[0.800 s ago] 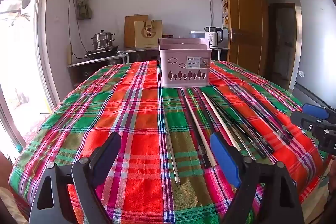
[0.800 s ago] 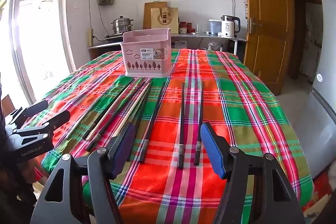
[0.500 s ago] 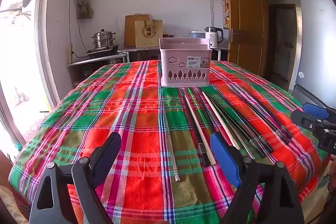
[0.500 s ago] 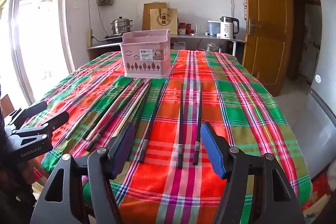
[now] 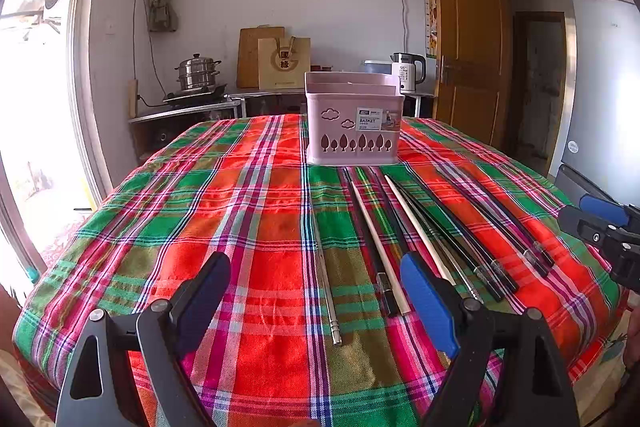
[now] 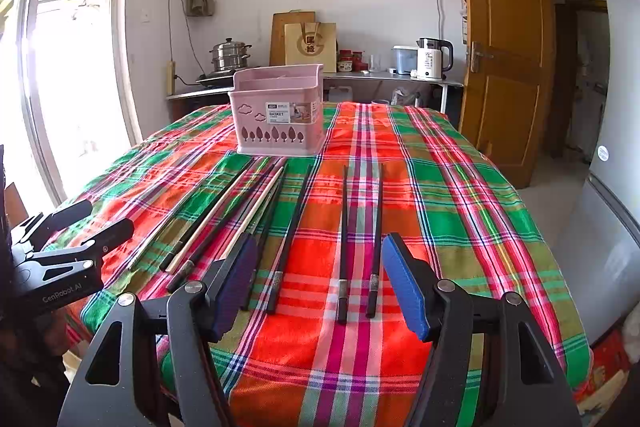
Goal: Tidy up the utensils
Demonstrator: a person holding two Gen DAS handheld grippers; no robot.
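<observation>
A pink utensil basket [image 5: 353, 119] stands at the far middle of the plaid tablecloth [image 5: 200, 219]; it also shows in the right wrist view [image 6: 278, 115]. Several chopsticks lie side by side in front of it: a metal one [image 5: 325, 275], a pale wooden one [image 5: 380, 247] and black ones [image 5: 496, 227]. In the right wrist view a black pair [image 6: 360, 239] lies between my fingers' line of sight. My left gripper [image 5: 316, 291] is open and empty above the near edge. My right gripper [image 6: 316, 279] is open and empty too, and shows in the left wrist view [image 5: 600, 227].
Behind the table stand a counter with a steamer pot [image 5: 198, 73], a kettle [image 5: 408, 71] and a cutting board [image 5: 256, 55]. A wooden door [image 5: 464, 39] and a fridge [image 5: 604, 87] are at the right. A bright window [image 6: 68, 67] is at the left.
Both grippers have drifted very slightly; the view has barely shifted. Nothing on the table has moved.
</observation>
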